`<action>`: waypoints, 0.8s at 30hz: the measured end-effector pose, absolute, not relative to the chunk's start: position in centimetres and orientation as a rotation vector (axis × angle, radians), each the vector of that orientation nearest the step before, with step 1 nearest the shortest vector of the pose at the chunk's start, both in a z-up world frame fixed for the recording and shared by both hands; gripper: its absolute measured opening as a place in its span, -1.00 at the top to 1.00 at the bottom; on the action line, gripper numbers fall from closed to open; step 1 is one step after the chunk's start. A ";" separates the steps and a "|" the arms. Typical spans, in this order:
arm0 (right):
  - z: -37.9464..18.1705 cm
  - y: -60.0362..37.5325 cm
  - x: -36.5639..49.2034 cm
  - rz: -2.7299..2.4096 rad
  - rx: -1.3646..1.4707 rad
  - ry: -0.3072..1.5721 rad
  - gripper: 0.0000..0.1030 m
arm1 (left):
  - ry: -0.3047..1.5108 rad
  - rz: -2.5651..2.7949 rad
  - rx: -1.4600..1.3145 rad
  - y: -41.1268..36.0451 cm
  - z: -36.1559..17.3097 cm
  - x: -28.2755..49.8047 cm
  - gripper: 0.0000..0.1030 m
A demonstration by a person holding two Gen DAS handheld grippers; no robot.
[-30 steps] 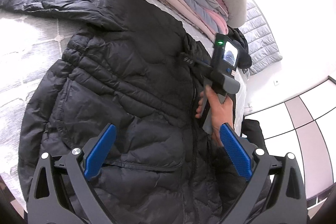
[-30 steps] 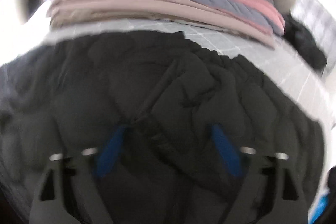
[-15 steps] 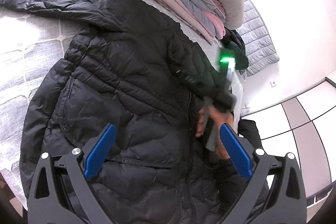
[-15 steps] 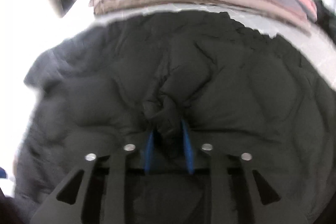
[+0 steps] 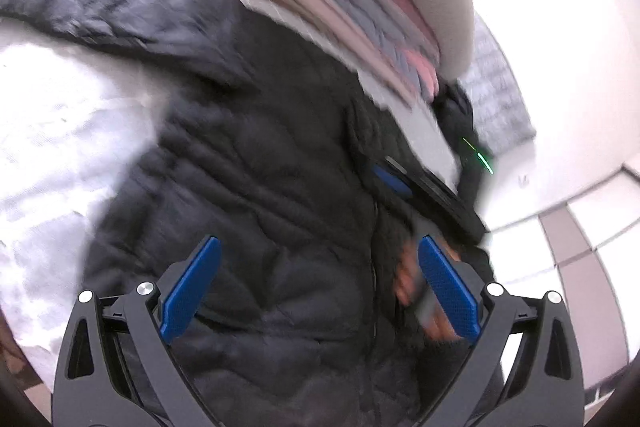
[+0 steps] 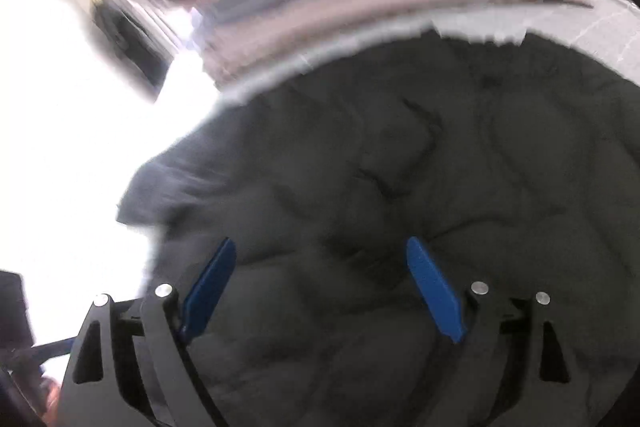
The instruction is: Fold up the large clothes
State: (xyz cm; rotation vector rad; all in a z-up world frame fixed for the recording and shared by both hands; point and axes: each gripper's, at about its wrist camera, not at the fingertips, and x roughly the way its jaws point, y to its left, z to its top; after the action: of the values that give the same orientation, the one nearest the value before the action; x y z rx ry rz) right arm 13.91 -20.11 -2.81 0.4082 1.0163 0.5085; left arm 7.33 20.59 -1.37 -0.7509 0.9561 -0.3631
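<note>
One black jacket (image 5: pixel 256 195) lay spread on the bed (image 5: pixel 52 131), below both grippers; left fingers (image 5: pixel 188 287) stood apart, right fingers (image 6: pixel 434 287), just opening, stood apart, nothing between.

Left gripper (image 5: pixel 316 281): black frame, blue textured pads (silver screws); right gripper (image 6: pixel 320 285) alike.

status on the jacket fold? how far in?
Early. Done: the black puffer jacket lies spread on the bed, one sleeve still out. In hand: nothing; the right gripper has just been opening, pads clear of fabric, left gripper open too. Left: the folds themselves.
</note>
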 end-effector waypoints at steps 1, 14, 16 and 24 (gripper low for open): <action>-1.6 -21.0 12.2 0.545 0.482 0.985 -0.64 | 0.930 -0.342 -0.778 22.0 -1.2 7.4 -0.85; -1.3 -26.1 0.6 0.673 0.843 0.929 -0.71 | 0.623 0.086 -1.272 48.0 -9.7 9.1 -0.85; -1.8 -25.8 0.8 0.688 0.850 0.942 -0.71 | 0.596 0.112 -1.305 49.5 -10.8 9.4 -0.84; -3.4 -25.1 1.1 0.680 0.847 1.006 -0.71 | 0.539 0.186 -1.314 50.9 -10.9 12.9 -0.38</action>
State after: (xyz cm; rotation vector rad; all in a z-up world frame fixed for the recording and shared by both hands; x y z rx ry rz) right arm 1.10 -25.15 -3.35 0.8472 1.0060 0.6802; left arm 12.95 50.92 -10.95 -1.3141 0.5386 0.1859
